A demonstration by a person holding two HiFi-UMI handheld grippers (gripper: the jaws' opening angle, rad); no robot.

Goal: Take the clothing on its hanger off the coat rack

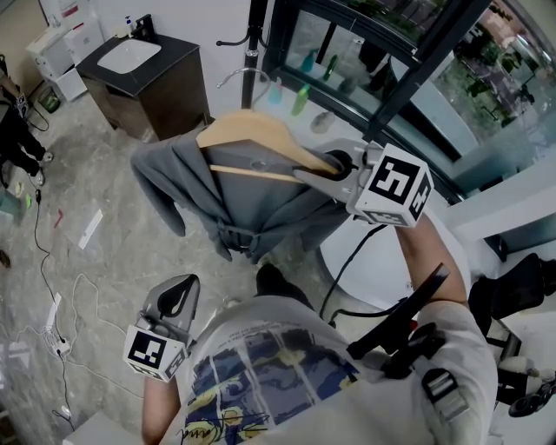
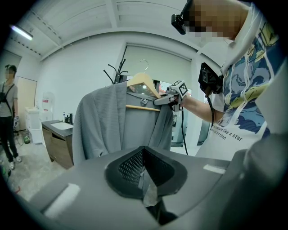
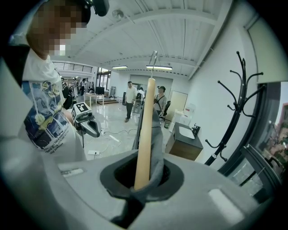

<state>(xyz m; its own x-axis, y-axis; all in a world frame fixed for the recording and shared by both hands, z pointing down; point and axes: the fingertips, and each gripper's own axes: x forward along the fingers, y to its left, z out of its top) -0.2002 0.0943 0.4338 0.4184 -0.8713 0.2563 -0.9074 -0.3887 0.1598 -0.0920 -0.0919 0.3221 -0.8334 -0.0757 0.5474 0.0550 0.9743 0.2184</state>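
Grey jacket on wooden hanger: mid-air, apparently clear of coat rack. Grip: right hand-held gripper pinching hanger's end (cloth included), bearing the whole load; left hand-held gripper pressed together, empty, idle.

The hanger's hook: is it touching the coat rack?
Apart. The right gripper view shows the hook with a wide gap between it and the coat rack; the right gripper holds the hanger.

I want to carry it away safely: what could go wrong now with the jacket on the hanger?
1. The right gripper pinches the hanger at one end only, so it may tilt and the jacket may slide off.
2. The hook looks close to the coat rack and may catch on it.
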